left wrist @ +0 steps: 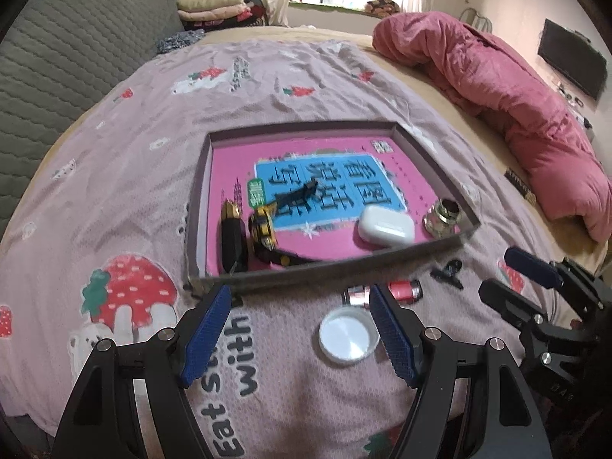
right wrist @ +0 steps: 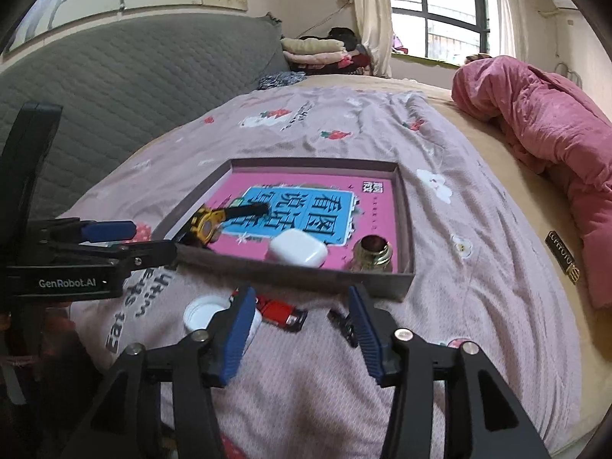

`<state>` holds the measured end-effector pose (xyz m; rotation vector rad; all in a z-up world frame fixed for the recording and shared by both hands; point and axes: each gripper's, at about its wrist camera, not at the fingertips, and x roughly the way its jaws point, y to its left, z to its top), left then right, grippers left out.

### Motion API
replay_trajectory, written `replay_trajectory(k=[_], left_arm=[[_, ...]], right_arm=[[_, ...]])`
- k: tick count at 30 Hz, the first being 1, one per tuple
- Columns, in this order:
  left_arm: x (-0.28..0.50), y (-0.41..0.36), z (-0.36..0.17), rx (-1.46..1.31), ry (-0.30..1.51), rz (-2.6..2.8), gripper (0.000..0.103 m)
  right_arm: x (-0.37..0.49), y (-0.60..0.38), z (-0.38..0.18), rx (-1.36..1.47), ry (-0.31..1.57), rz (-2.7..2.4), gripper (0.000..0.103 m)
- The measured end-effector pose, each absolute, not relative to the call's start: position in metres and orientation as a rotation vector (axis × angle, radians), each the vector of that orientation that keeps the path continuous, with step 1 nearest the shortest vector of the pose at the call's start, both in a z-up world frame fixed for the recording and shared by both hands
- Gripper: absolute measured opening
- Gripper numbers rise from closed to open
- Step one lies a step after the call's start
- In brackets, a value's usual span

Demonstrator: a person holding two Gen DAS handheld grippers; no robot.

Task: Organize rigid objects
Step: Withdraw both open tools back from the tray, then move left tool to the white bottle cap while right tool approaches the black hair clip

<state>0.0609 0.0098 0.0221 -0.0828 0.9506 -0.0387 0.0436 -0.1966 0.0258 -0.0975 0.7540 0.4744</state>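
Hovering over the printed pink bedsheet (left wrist: 160, 122), the left gripper (left wrist: 300, 331) stood with its blue-padded jaws wide apart and empty, and the right gripper (right wrist: 300, 331) was likewise open with nothing between its pads. Beyond them lay the shallow grey cardboard tray (left wrist: 329, 269) lined with a pink and blue printed card, and it already held a black and gold folding knife (left wrist: 231, 237), a yellow-cased wristwatch with a black strap (left wrist: 264, 229), a white rounded earbud case (left wrist: 386, 225) and a small brass-collared glass jar (left wrist: 443, 216). Three things were not yet in the tray: a white plastic bottle cap (left wrist: 349, 339) lying open side up just beside the left gripper's right pad, a red and silver cylindrical lighter (left wrist: 403, 290) near the tray's front wall, and a small black clip (left wrist: 449, 269) to the right of it. All three looked light and stiff, so a modest squeeze would probably do. The cap seemed likely to slip on its smooth rim and was best pinched across its full width; the lighter, being round, could roll on the soft sheet and would be safer gripped across its middle. The clip was thin and low, so the pads would need to press down into the fabric.
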Motion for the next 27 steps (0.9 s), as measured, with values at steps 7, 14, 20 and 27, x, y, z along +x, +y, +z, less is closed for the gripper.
replay_trajectory(k=[7, 14, 20, 27], left_arm=[[0.053, 0.001, 0.01, -0.058, 0.994, -0.066, 0.076], [0.05, -0.001, 0.003, -0.06, 1.029, -0.081, 0.076], [0.048, -0.005, -0.005, -0.05, 1.056, -0.093, 0.076], [0.048, -0.009, -0.015, -0.041, 1.093, -0.108, 0.076]], right_arm=[[0.043, -0.202, 0.021, -0.096, 0.772, 0.458, 0.051], [0.043, -0.202, 0.017, -0.099, 0.788, 0.456, 0.051], [0.043, -0.203, 0.016, -0.098, 0.796, 0.451, 0.051], [0.044, -0.203, 0.014, -0.096, 0.805, 0.446, 0.051]])
